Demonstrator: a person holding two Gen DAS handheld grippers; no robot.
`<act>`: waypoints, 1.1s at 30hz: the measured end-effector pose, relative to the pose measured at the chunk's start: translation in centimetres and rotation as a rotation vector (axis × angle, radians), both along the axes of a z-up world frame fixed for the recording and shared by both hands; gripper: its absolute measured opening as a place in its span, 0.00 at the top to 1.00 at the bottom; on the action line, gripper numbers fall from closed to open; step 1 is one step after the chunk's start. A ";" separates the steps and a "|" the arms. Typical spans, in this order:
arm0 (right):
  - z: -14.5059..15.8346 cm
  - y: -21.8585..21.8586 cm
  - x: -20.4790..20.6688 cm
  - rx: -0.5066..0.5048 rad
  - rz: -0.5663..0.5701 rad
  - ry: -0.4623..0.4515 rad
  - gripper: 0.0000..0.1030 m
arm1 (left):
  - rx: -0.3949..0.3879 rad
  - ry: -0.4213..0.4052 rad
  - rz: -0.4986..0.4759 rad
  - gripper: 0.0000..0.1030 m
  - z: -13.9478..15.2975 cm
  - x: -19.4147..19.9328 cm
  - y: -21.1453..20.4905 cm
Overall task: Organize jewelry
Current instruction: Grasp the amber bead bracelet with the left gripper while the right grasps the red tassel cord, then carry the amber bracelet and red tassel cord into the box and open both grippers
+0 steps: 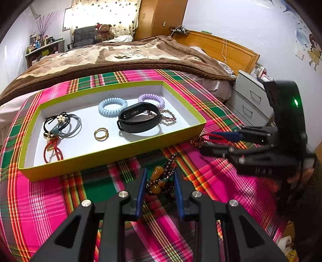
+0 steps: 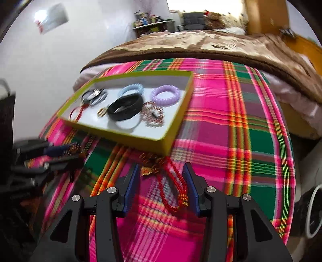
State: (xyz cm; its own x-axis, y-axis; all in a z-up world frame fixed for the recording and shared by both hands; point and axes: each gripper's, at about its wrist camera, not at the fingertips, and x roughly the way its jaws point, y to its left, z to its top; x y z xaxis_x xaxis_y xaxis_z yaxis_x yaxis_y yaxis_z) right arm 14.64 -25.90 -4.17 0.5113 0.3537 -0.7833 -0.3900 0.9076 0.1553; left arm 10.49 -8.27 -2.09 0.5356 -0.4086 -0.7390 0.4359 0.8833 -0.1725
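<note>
The left gripper [image 1: 160, 182] pinches the dark bead bracelet [image 1: 163, 179] at lower centre; the right gripper [image 2: 163, 181], spread, straddles the red cord [image 2: 173, 187]: close squarely, then lift clear of the tray [image 1: 112, 155] rim

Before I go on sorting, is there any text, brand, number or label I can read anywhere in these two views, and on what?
None can be read.
Black fitness band in the yellow-green cardboard tray: small marks inside it, too small to read.
Right tool body: embossed marks, blurred.
Bottles on the far shelf: labels too small.
White paper on the wall: blurred.
</note>
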 end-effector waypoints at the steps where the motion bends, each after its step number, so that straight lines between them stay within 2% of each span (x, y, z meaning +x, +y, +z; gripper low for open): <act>1: -0.1 0.4 -0.1 -0.017 0.007 -0.004 0.56 | 0.001 0.000 0.002 0.74 0.0 0.0 0.1; 3: -0.1 1.1 -0.3 -0.063 0.003 -0.011 0.56 | -0.001 -0.001 0.005 0.74 0.0 0.0 0.3; 12: -0.2 2.0 -1.3 -0.139 -0.047 -0.039 0.57 | -0.005 -0.003 0.025 0.74 0.2 -0.1 1.1; 14: -0.2 2.0 -1.5 -0.137 -0.052 -0.041 0.70 | -0.008 -0.006 0.028 0.74 0.3 -0.3 1.3; 18: -0.1 2.2 -1.8 -0.143 -0.064 -0.045 0.80 | -0.010 -0.010 0.033 0.74 0.4 -0.4 1.7; 20: -0.1 2.3 -1.9 -0.138 -0.069 -0.044 0.89 | -0.012 -0.011 0.032 0.74 0.5 -0.5 1.8; 27: 0.2 2.7 -2.7 -0.126 -0.081 -0.053 0.91 | -0.015 -0.018 0.042 0.74 0.7 -0.8 2.5; 33: 1.0 2.8 -3.8 -0.066 -0.098 -0.075 0.91 | -0.014 -0.033 0.060 0.74 1.1 -1.0 3.1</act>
